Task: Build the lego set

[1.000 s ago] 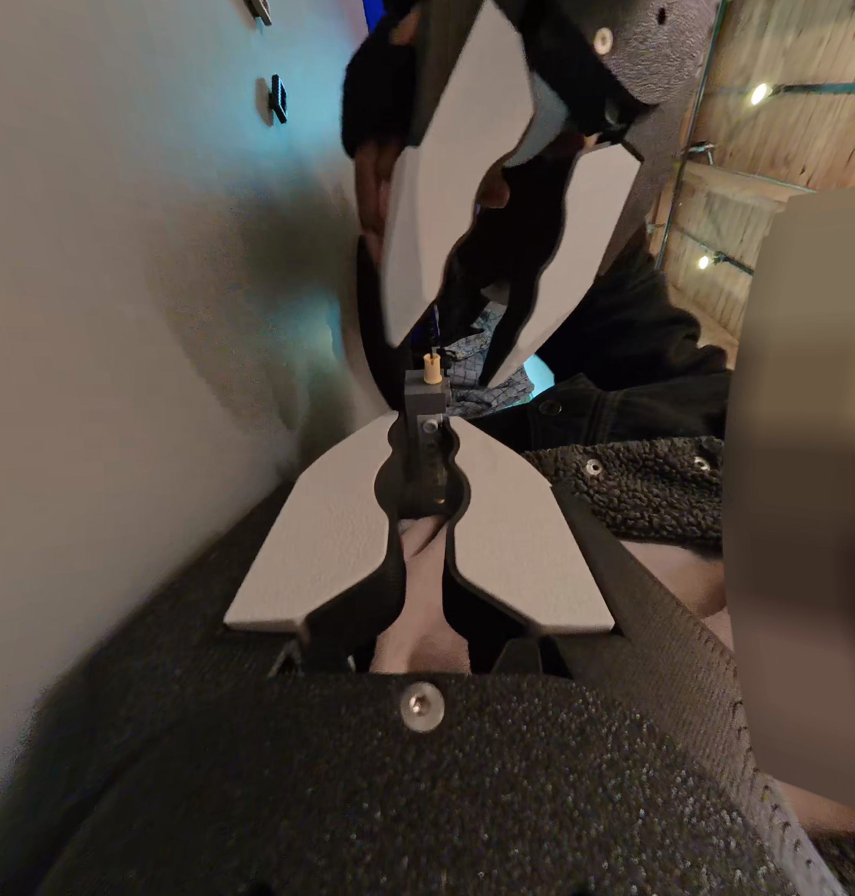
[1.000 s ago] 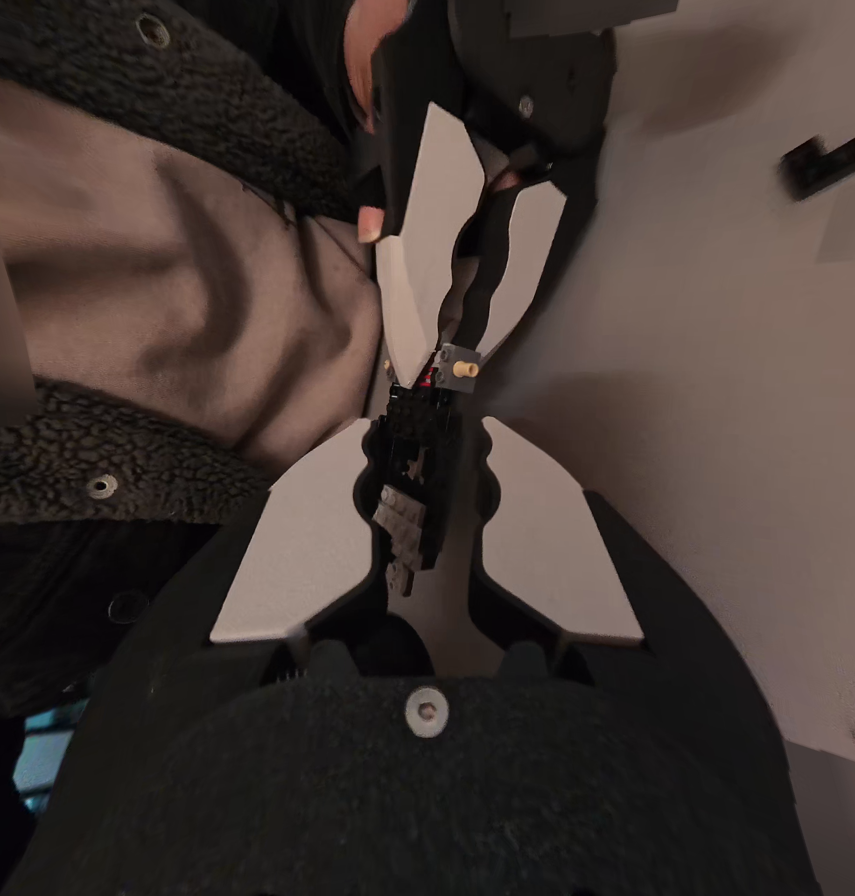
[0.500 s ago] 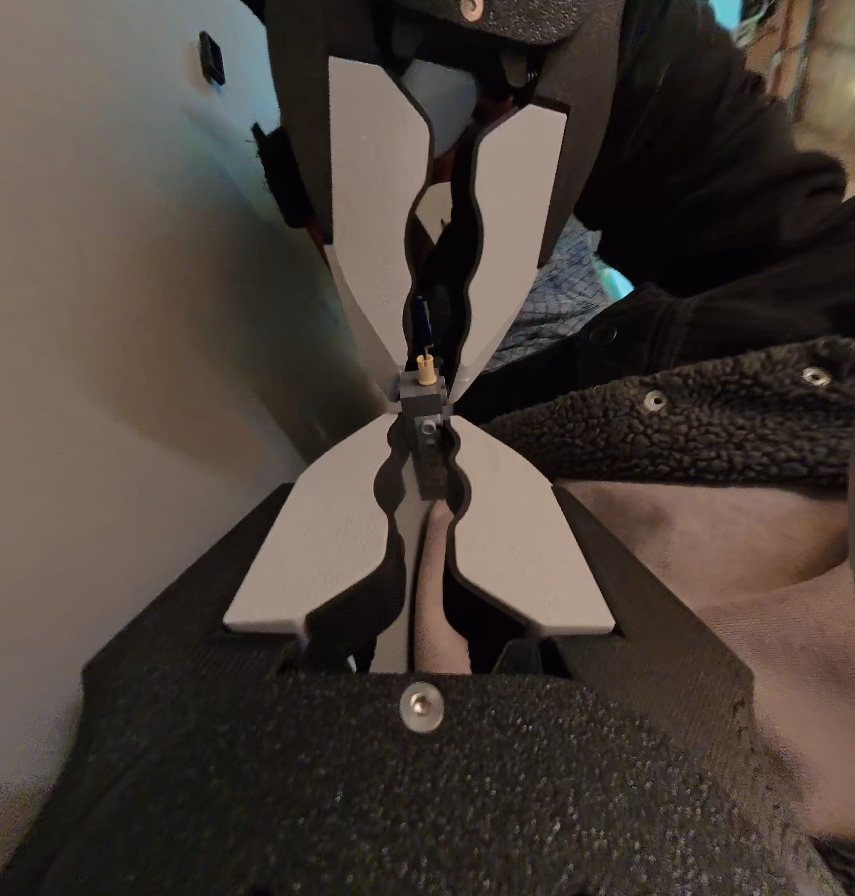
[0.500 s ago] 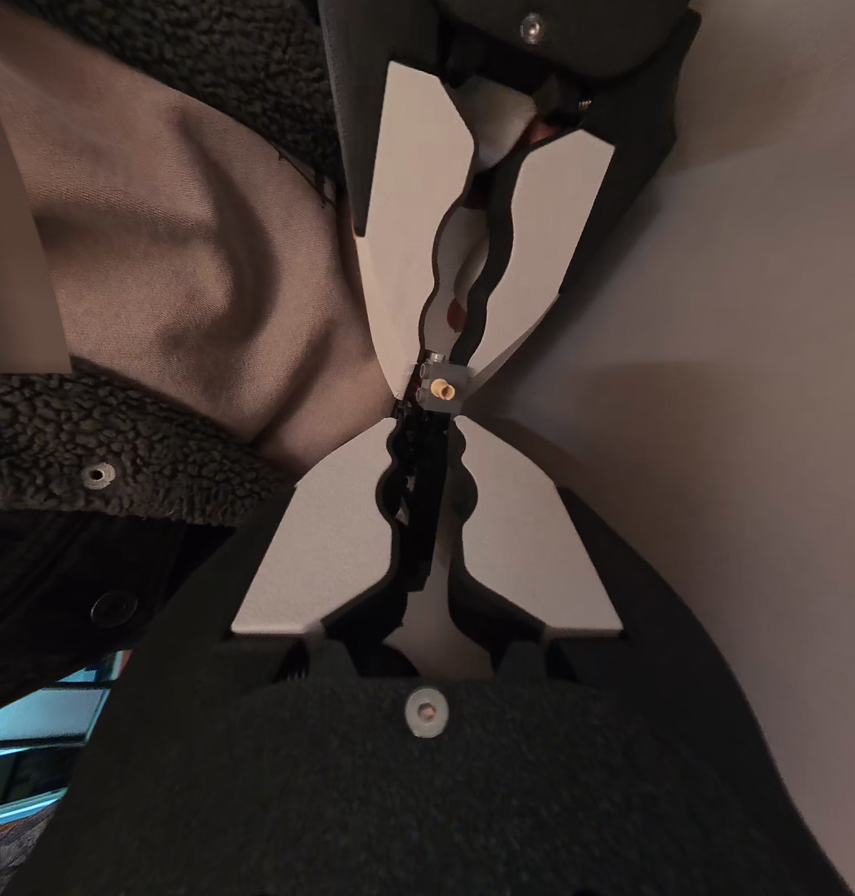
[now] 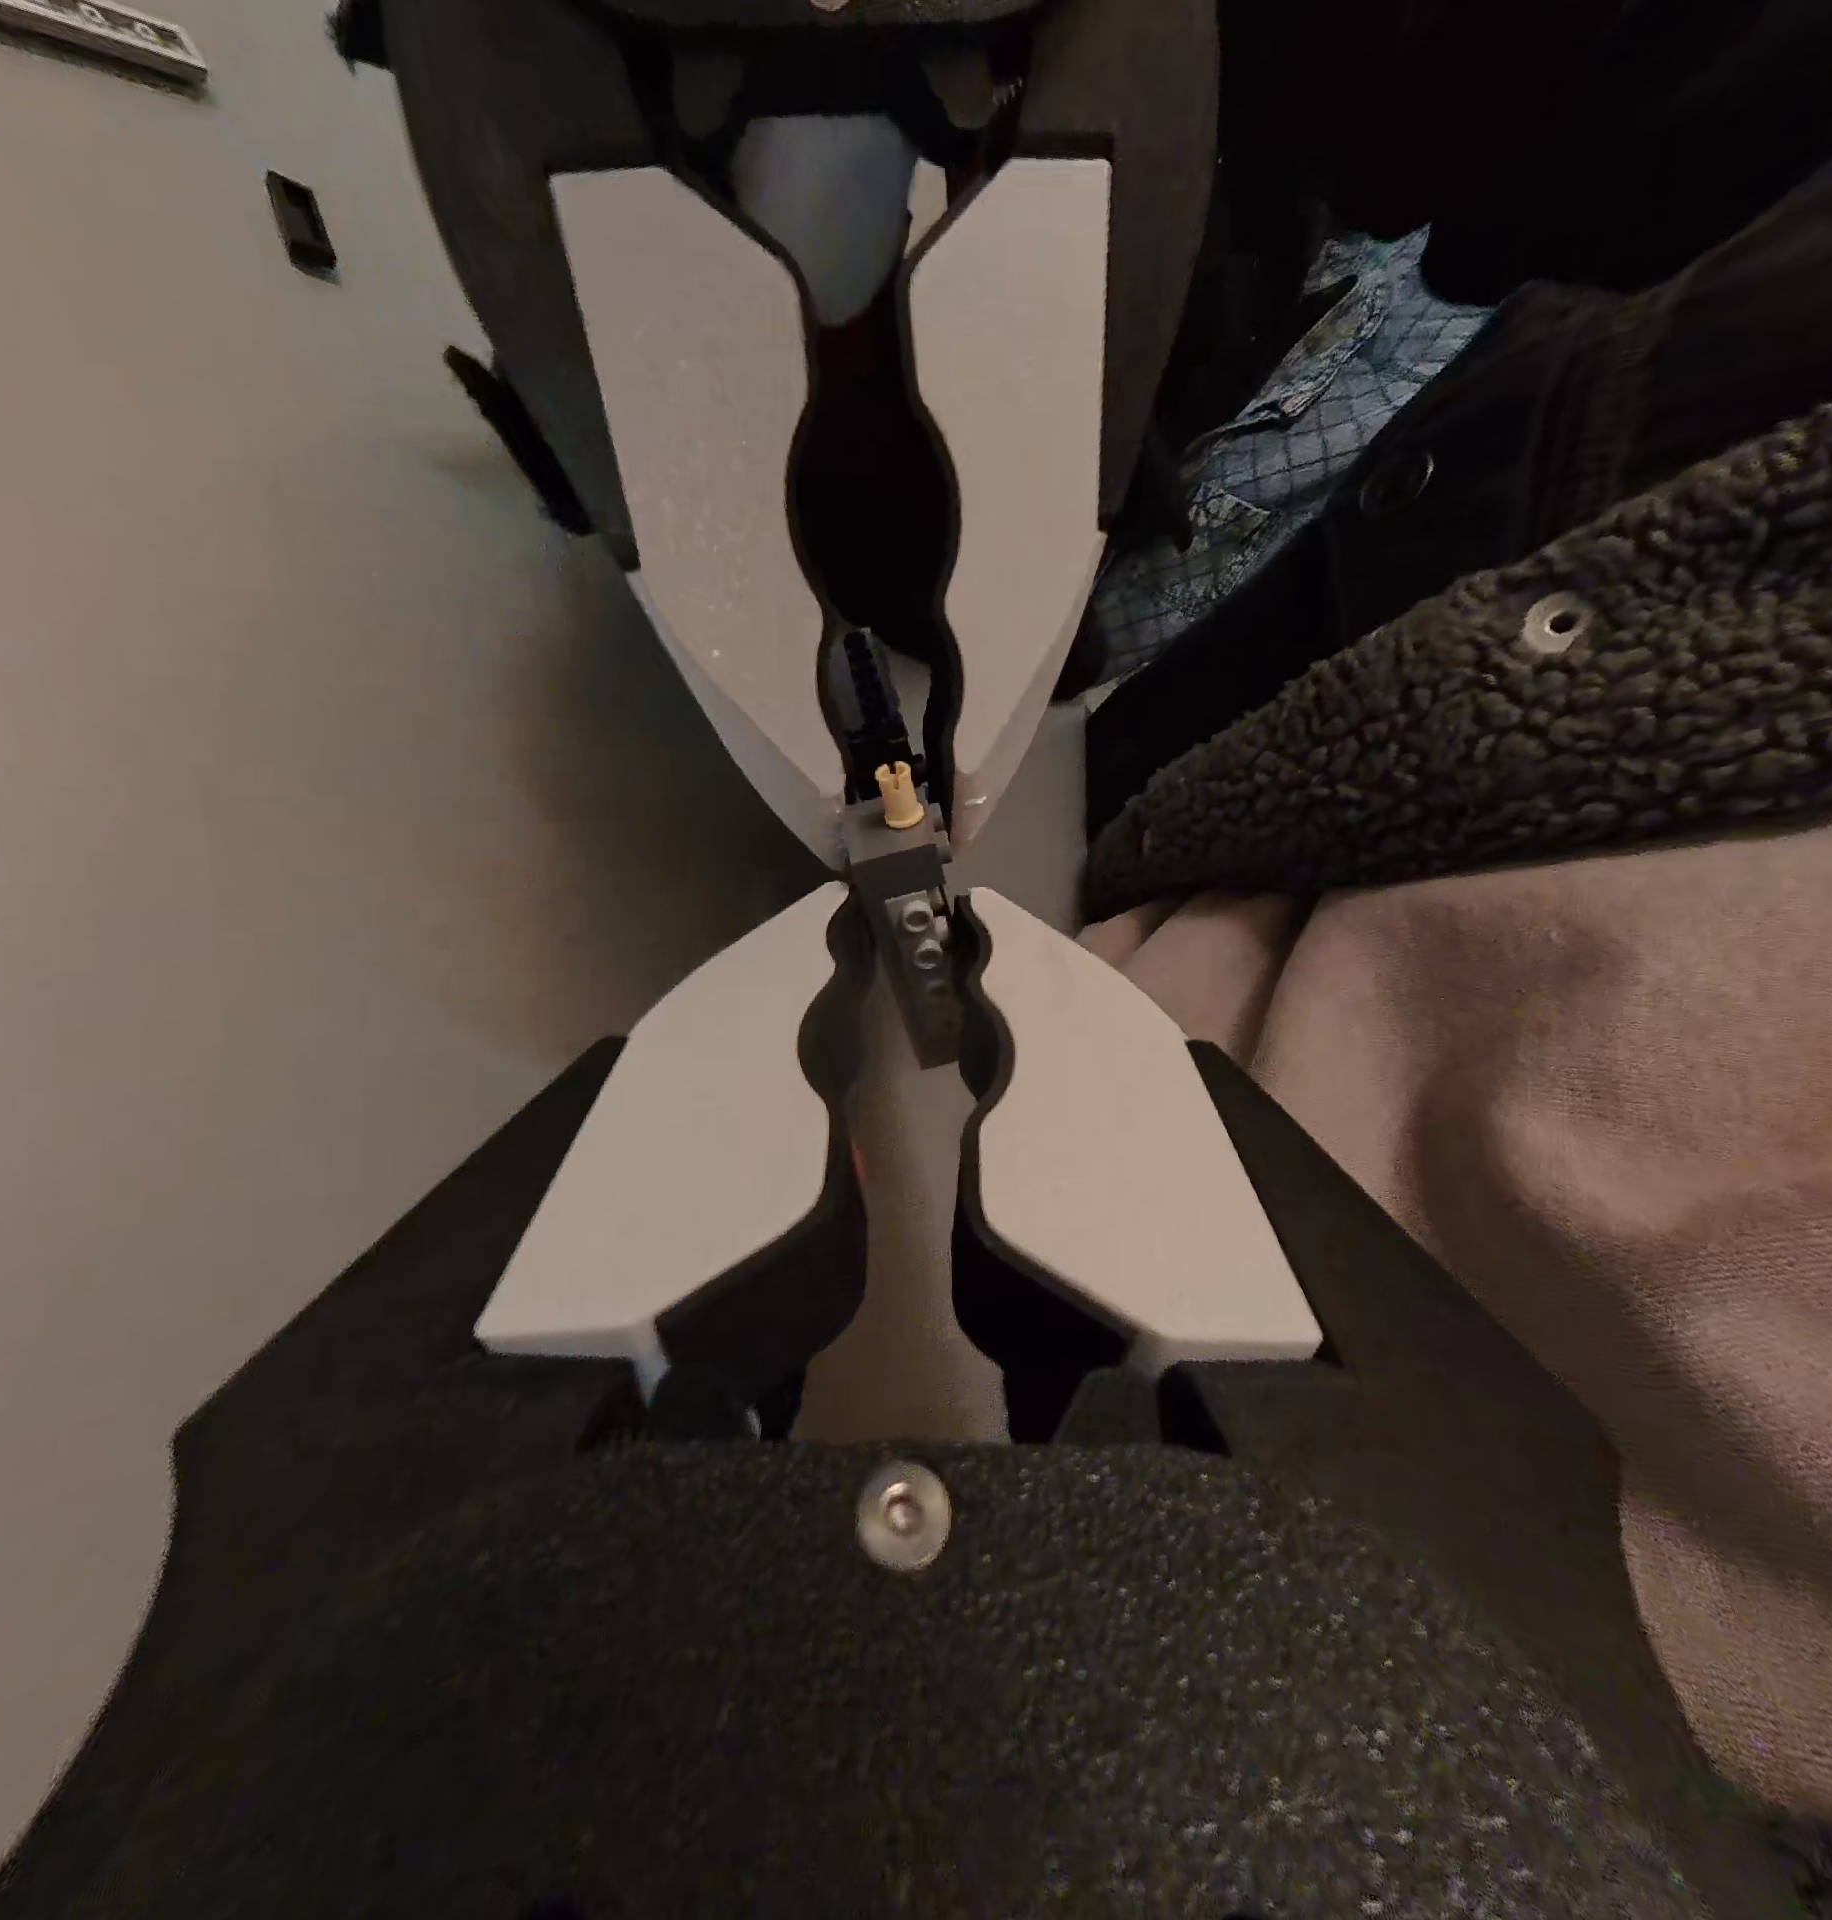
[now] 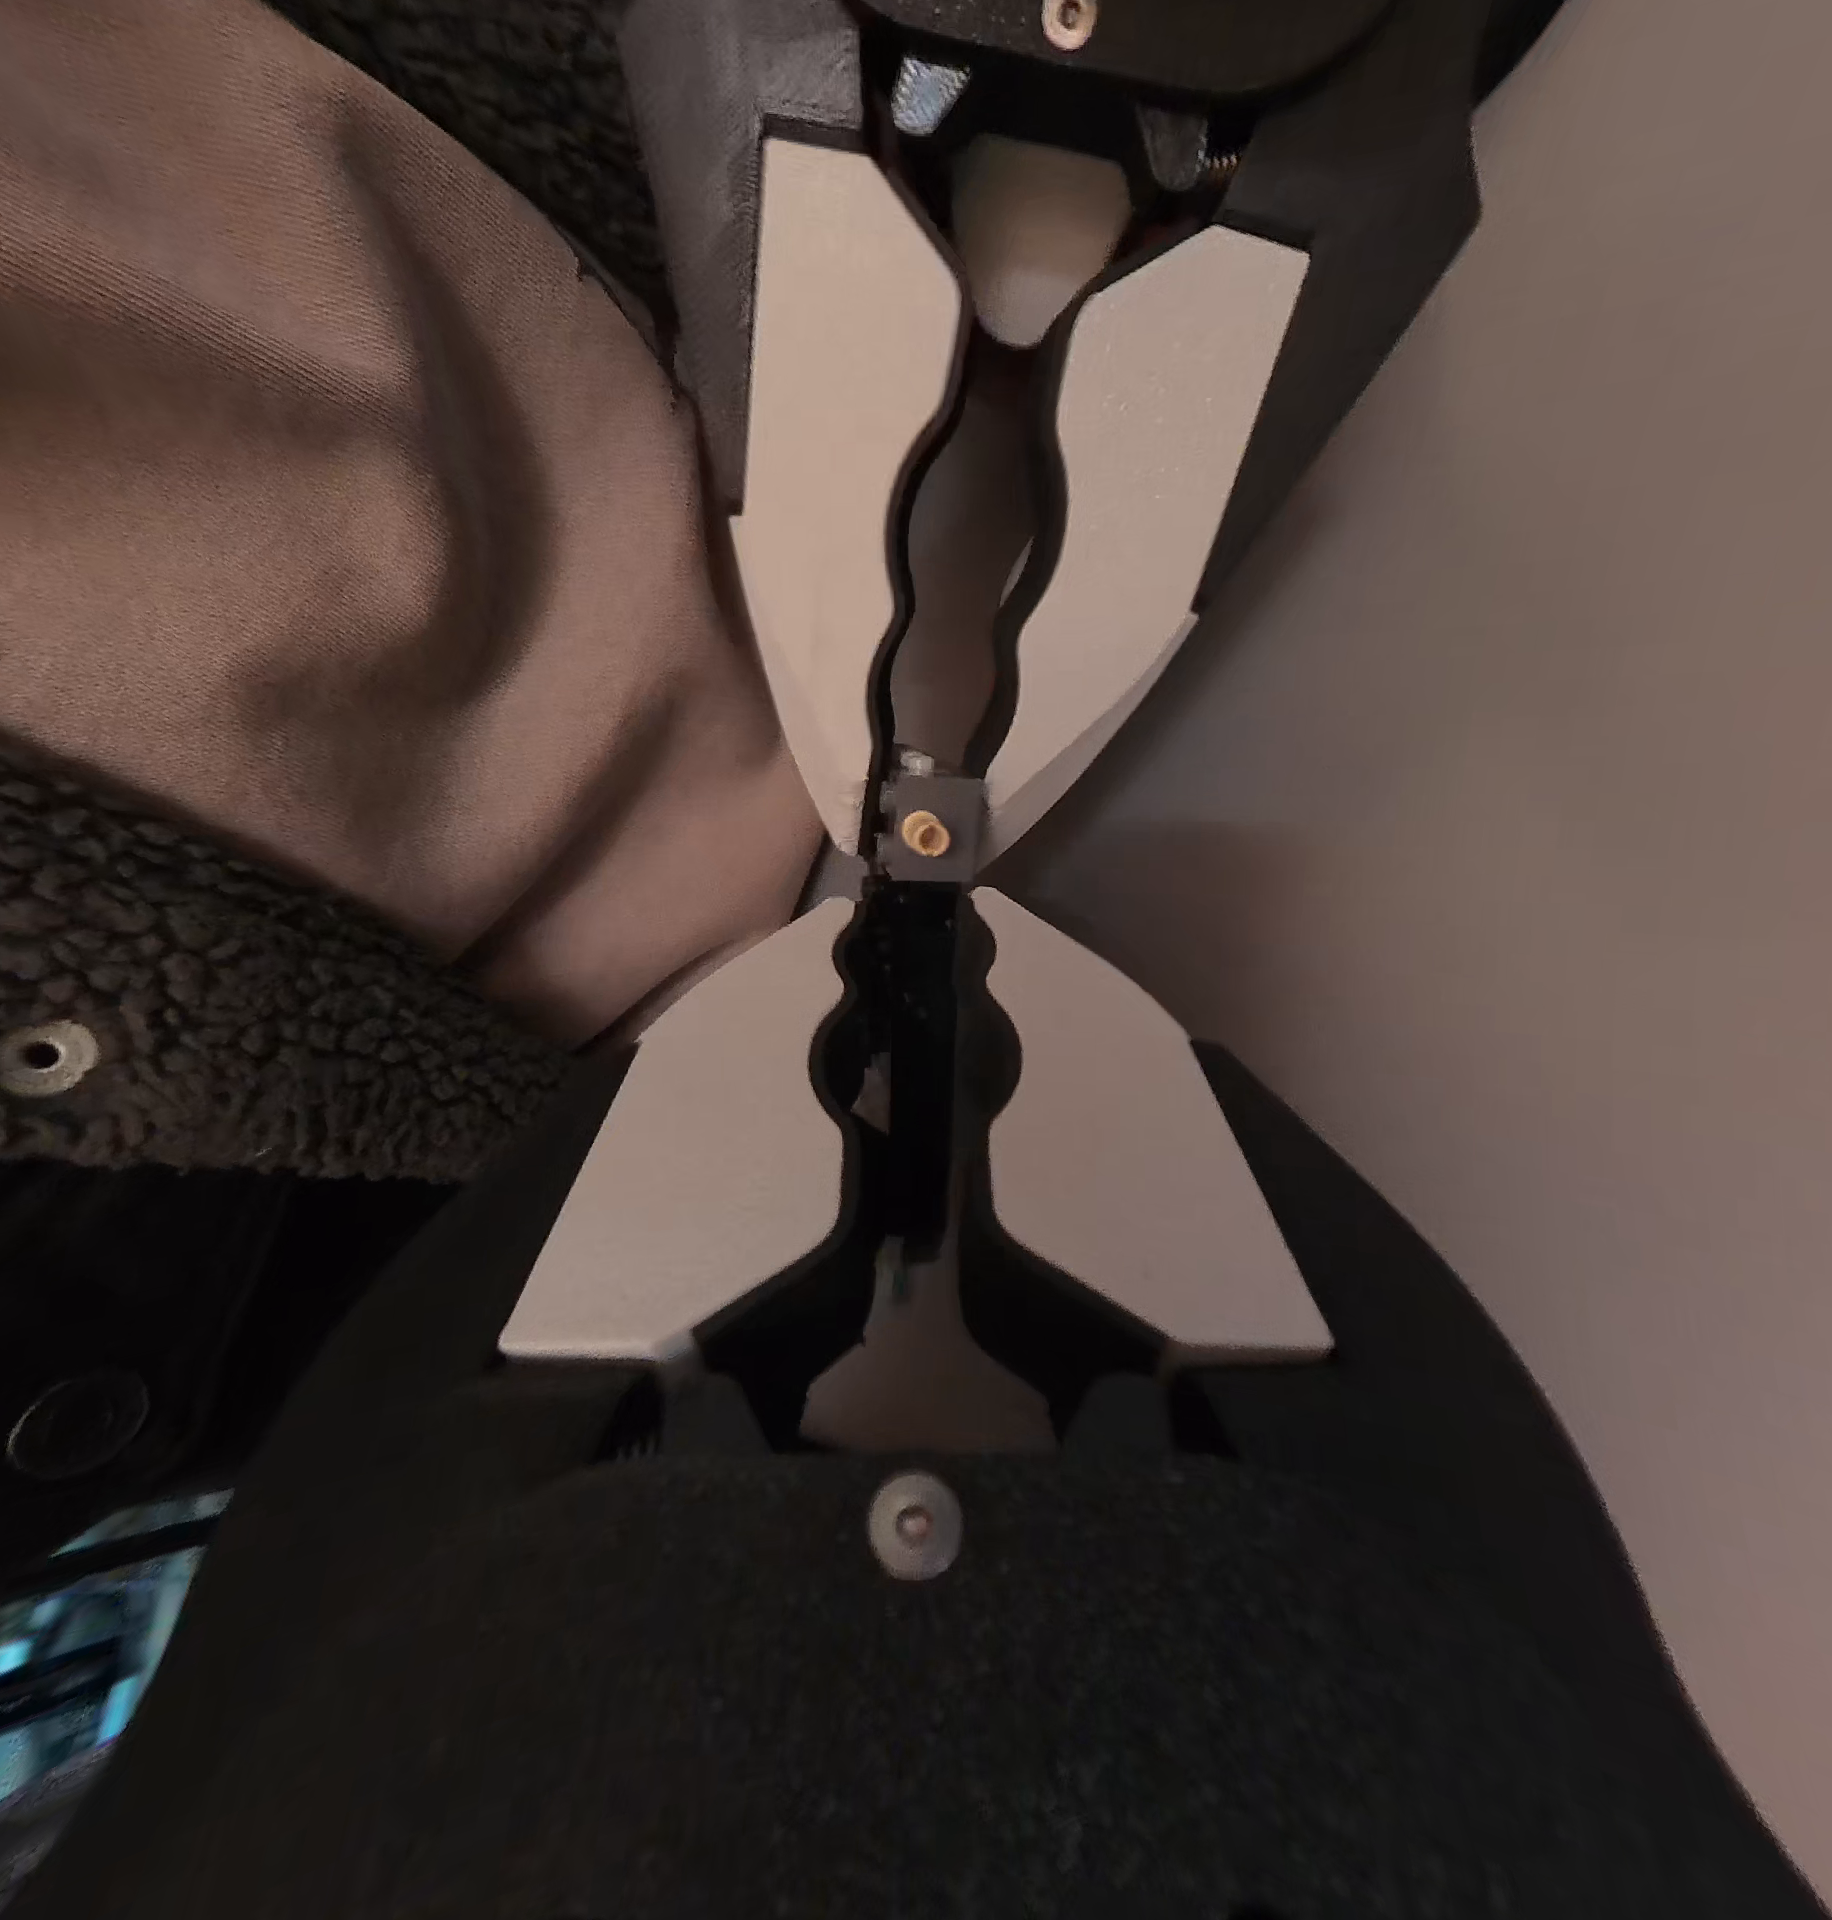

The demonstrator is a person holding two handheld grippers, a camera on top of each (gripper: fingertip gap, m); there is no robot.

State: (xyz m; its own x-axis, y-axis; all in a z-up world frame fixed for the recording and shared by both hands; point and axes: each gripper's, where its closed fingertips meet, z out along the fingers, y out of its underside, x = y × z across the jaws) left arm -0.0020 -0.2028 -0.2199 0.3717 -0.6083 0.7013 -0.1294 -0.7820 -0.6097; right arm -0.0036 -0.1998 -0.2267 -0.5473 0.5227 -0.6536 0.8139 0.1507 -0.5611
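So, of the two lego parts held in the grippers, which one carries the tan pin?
The grey lego part in the left gripper: the tan pin sticks out of its end block. The black lego part in the right gripper shows no pin.

left claw [image 5: 896, 894] tip-to-tip with right claw [image 6: 917, 894], brick [image 5: 907, 883] between

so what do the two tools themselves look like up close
Both look alike. The left tool has two flat, pale grey fingers with wavy black-edged inner sides, tapering to points, set in a rough black textured body with a silver screw. The right tool has the same pale fingers, black grainy body and screw. No cables or markings show.
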